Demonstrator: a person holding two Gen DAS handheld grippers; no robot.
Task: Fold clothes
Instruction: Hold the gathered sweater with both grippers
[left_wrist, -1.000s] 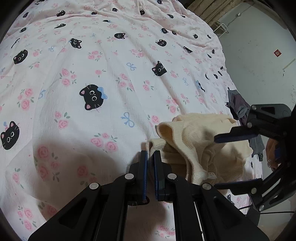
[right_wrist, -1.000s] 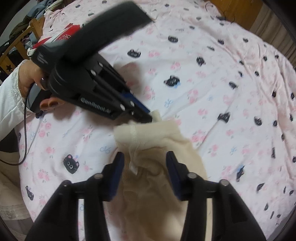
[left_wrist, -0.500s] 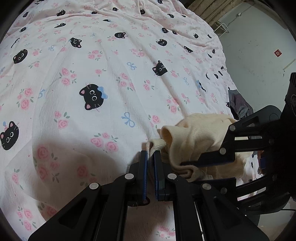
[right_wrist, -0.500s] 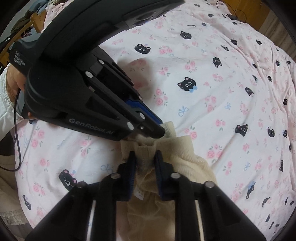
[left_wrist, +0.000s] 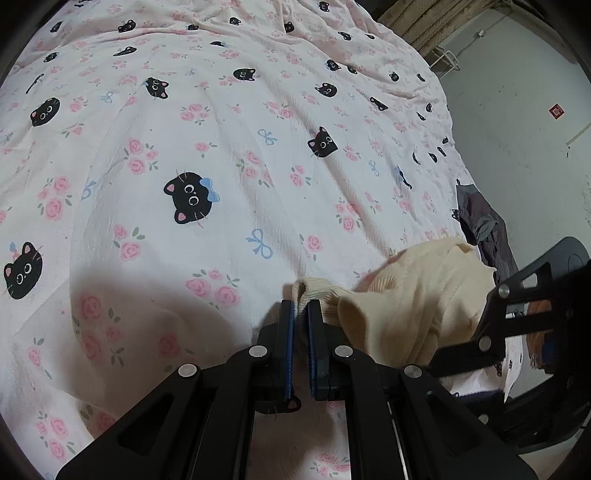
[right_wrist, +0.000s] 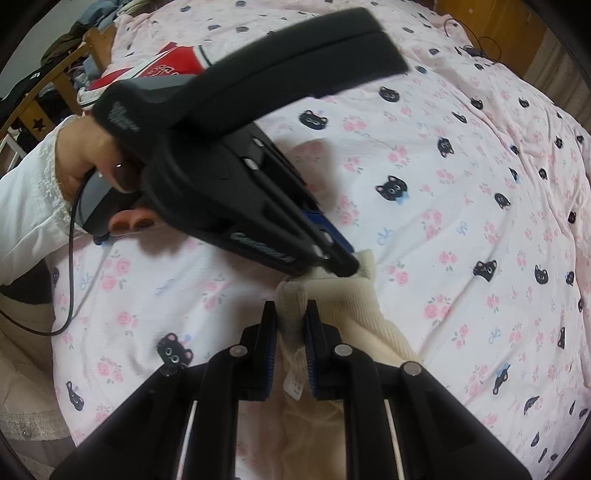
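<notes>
Left gripper (left_wrist: 302, 308): pinched tight on a corner of the cream sweater (left_wrist: 410, 306).
Right gripper (right_wrist: 291, 314): just squeezed together on the sweater's ribbed edge.
Sweater: bunched up, lower right in the left view, on the kitty bedsheet (left_wrist: 221, 147).

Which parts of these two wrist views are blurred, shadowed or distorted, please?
Right wrist view: the left gripper is motion-smeared along its upper body, while the cream knit garment stays sharp. Left wrist view: crisp, with a broad dark shadow on the cat-print bedsheet. Both views: fisheye bending and black corners.
</notes>
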